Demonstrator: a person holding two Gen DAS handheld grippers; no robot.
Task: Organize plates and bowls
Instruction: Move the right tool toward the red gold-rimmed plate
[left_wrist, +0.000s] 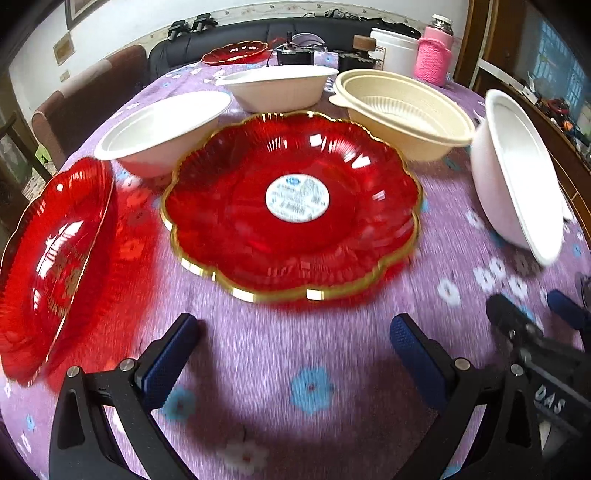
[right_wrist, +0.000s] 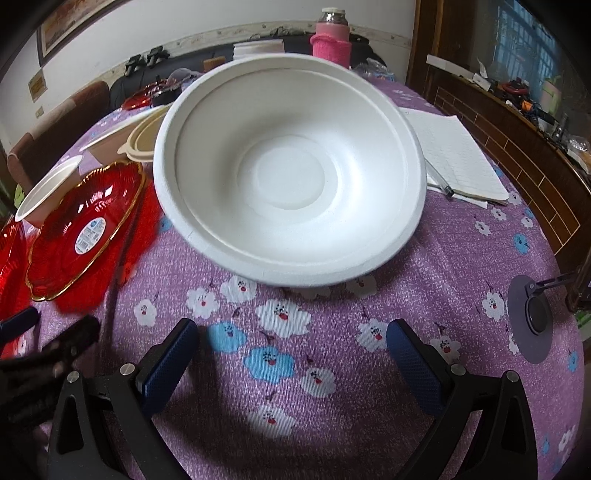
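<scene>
Both grippers' fingers spread, empty; white moulded-pulp bowl (right_wrist: 288, 170) right of gold-rimmed red glass plate (left_wrist: 291, 206) looks light, stiff: pinch near rim.

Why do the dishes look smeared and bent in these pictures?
Left wrist view: motion blur smears the red plate and tablecloth, with window glare on the plate. Right wrist view: sharper; the fisheye lens bulges the white bowl and curves the table's edges.

Red plates (left_wrist: 291, 206): three; white bowls (right_wrist: 288, 170): three; beige bowl (left_wrist: 402, 110): one
</scene>
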